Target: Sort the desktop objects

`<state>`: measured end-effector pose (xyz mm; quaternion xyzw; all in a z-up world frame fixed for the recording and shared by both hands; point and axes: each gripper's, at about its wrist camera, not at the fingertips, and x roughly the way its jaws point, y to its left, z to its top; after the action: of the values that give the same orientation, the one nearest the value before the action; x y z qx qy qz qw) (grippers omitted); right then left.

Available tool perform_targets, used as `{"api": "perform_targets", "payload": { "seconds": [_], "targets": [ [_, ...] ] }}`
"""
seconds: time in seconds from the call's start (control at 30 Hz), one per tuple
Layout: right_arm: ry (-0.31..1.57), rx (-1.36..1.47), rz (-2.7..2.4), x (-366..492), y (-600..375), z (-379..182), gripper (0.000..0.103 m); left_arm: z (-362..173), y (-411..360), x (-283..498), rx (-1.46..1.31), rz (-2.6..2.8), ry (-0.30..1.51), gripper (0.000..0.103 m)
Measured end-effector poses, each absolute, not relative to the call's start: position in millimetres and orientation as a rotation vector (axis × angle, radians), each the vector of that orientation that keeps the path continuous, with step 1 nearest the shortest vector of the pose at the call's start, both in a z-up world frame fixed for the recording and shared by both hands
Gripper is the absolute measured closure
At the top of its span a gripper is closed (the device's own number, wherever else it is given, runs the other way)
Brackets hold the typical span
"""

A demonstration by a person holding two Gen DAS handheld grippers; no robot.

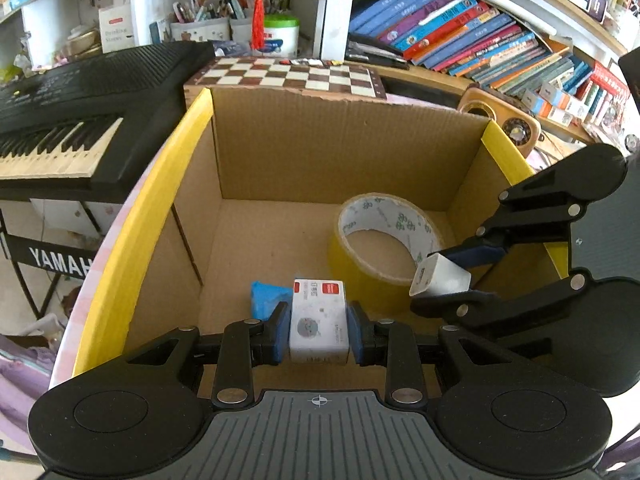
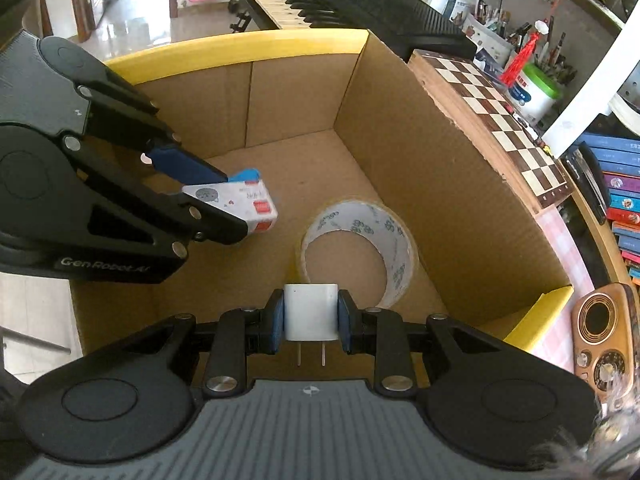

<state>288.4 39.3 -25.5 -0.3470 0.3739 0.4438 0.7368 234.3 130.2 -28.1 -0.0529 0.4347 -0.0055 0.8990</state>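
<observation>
**Both tongs hold small items over an open cardboard box**

A black electronic keyboard (image 1: 80,92) stands beside the box, its keys running along the box's yellow-edged side. A row of leaning books (image 1: 472,36) fills the shelf behind, and a pen holder crowded with pens (image 1: 208,20) sits further back.

The cardboard box (image 1: 320,148) is open at the top, with yellow tape along two of its rims. A wooden chessboard (image 1: 288,74) lies flat just behind its far wall. A small brown retro radio (image 2: 604,340) lies on the desk just outside one corner of the box.

On the box floor a roll of tape (image 1: 384,240) rests tilted on its edge, yellow on the outside, its white inner liner printed with small green marks.

The left tongs (image 1: 319,332) are clamped on a small white packet (image 1: 319,320) with red labels and a round grey cartoon mark, held above the box floor near the front wall. Whether its pads press fully is hard to tell; the packet sits snug between the blue pads. A blue scrap (image 1: 266,296) shows just beside the packet, and from the right wrist view it appears as a blue edge on the packet's far side.

The right tongs (image 2: 311,320) are clamped on a white plug adapter (image 2: 311,312), its two metal prongs pointing back toward the camera. It hangs over the box interior, just in front of the tape roll.
</observation>
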Motion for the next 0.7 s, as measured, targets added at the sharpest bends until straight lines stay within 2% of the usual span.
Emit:
{"api": "perform_targets", "payload": {
  "seconds": [0.03, 0.07, 0.1, 0.23, 0.37, 0.7],
  "targets": [
    [0.818, -0.749, 0.973, 288, 39, -24, 0.076, -27, 131, 233, -0.119, -0.014, 0.892, 0.071],
    [0.808, -0.731, 0.976, 288, 37, -22, 0.065, -25, 131, 231, -0.131, -0.016, 0.883, 0.065],
    [0.792, -0.718, 0.971, 287, 36, -20, 0.057, -23, 132, 230, -0.138, -0.015, 0.874, 0.063],
    [0.750, -0.680, 0.941, 282, 27, -11, 0.056, -12, 130, 219, -0.134, -0.014, 0.816, 0.049],
    [0.711, -0.623, 0.897, 271, 14, 0, 0.052, 1, 127, 208, -0.120, -0.006, 0.767, 0.041],
    [0.595, -0.431, 0.722, 237, -29, 30, 0.050, 27, 122, 171, -0.103, 0.012, 0.652, 0.033]
  ]
}}
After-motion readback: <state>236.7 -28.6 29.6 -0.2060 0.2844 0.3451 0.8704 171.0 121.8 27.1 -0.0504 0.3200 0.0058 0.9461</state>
